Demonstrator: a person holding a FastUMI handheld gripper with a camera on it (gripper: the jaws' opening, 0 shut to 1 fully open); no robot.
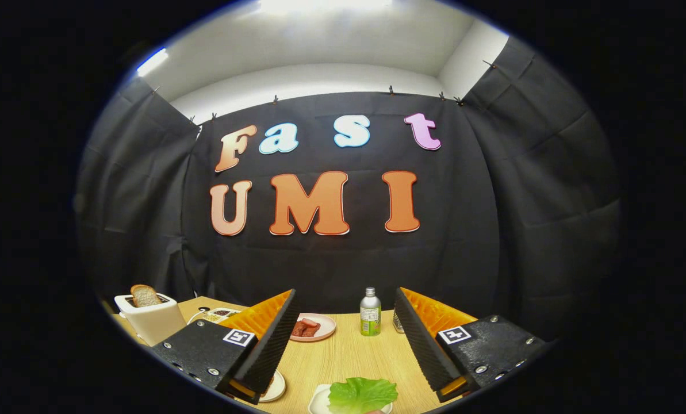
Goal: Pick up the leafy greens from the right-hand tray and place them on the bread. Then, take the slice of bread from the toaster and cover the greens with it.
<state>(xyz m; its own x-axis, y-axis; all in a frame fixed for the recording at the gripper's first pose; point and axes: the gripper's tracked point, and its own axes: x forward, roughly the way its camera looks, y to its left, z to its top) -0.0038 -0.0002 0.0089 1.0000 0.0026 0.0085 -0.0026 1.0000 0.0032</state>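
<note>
My gripper [345, 339] is open, held above the wooden table [343, 356], with nothing between its fingers. Leafy greens [361, 394] lie on a small white tray [318, 402] between and just below the fingertips. A white toaster [150, 317] stands at the far left beyond the left finger, with a slice of bread [145, 295] sticking up out of its slot. A white plate [276, 387] peeks out under the left finger; what lies on it is hidden.
A pink plate [322, 331] with red meat pieces [305, 328] sits beyond the left finger. A green-labelled metal bottle [370, 312] stands upright at the table's back. A small tray with dark items [219, 314] lies beside the toaster. Black cloth walls the booth.
</note>
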